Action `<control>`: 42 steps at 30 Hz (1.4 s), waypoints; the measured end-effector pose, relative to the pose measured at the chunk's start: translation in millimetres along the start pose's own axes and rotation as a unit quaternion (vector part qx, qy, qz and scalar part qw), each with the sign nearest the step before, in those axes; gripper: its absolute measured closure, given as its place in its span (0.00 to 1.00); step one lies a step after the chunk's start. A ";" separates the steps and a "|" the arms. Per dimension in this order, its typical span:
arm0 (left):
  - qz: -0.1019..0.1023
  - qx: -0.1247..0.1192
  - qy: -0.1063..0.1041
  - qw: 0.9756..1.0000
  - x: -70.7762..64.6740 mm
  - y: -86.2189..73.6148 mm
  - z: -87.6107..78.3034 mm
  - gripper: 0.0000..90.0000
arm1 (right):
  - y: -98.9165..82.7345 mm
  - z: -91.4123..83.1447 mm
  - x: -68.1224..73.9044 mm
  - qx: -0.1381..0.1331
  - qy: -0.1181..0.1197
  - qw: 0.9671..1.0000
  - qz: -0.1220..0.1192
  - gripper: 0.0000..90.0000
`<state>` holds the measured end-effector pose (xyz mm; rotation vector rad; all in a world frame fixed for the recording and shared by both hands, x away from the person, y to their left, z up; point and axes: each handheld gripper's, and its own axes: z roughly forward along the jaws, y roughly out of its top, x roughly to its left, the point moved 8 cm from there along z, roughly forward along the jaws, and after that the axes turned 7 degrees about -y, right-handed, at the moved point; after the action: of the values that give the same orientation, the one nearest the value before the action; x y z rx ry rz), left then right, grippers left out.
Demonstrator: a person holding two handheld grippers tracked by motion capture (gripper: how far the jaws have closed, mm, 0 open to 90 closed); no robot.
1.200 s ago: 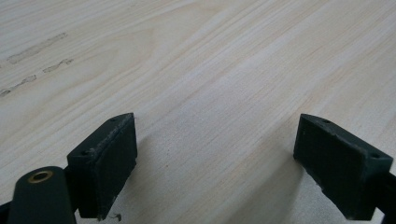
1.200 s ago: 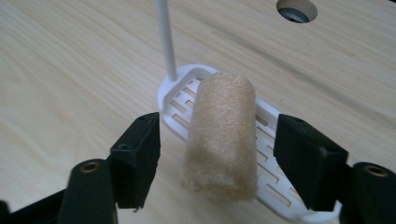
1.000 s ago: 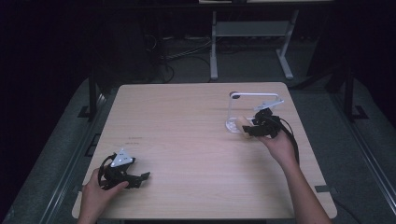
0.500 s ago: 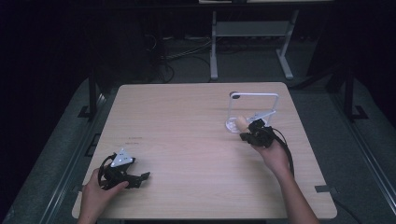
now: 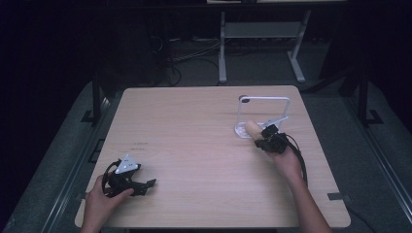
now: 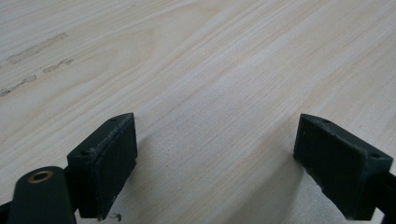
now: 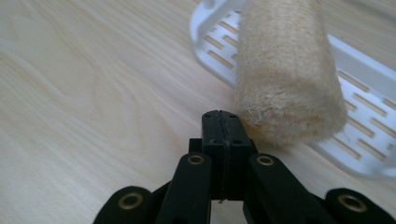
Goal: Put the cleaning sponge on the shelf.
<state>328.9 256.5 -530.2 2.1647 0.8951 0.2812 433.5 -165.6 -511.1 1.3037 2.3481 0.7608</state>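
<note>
A beige loofah roll [image 5: 251,128] lies tilted over the slotted base of a white wire stand [image 5: 265,98] at the table's right. My right gripper [image 5: 262,136] is just in front of it, low over the wood. In the right gripper view its jaws [image 7: 225,117] are pressed together, and I see nothing between them. The loofah's [image 7: 285,79] near end sits right behind the tips, on the stand's base [image 7: 369,140]. My left gripper [image 5: 145,186] rests at the table's near left. Its jaws [image 6: 215,163] stand wide apart over bare wood.
The light wooden table [image 5: 194,131] ends close behind the stand and close in front of both hands. Faint pencil-like marks [image 6: 37,46] lie ahead of the left gripper. A metal frame and cables stand on the dark floor beyond the table.
The right hand has come down and toward me from the stand, and its jaws have closed. The loofah roll now shows beside its tips. The left hand has stayed put.
</note>
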 end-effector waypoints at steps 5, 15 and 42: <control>0.000 0.000 0.000 1.000 0.0 0.0 0.0 0.14 | -1.9 0.5 -10.8 0.006 -0.011 1.000 0.005 1.00; 0.000 0.000 0.000 1.000 0.0 0.0 0.0 0.14 | 0.9 3.6 -33.8 0.011 -0.035 0.999 0.020 1.00; 0.000 0.000 0.000 1.000 0.0 0.0 0.0 0.14 | 2.4 -6.8 -42.7 -0.001 -0.040 0.999 0.020 0.97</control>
<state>328.9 256.5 -530.1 2.1645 0.8952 0.2809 453.4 -203.1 -502.4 1.3582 2.2656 0.7087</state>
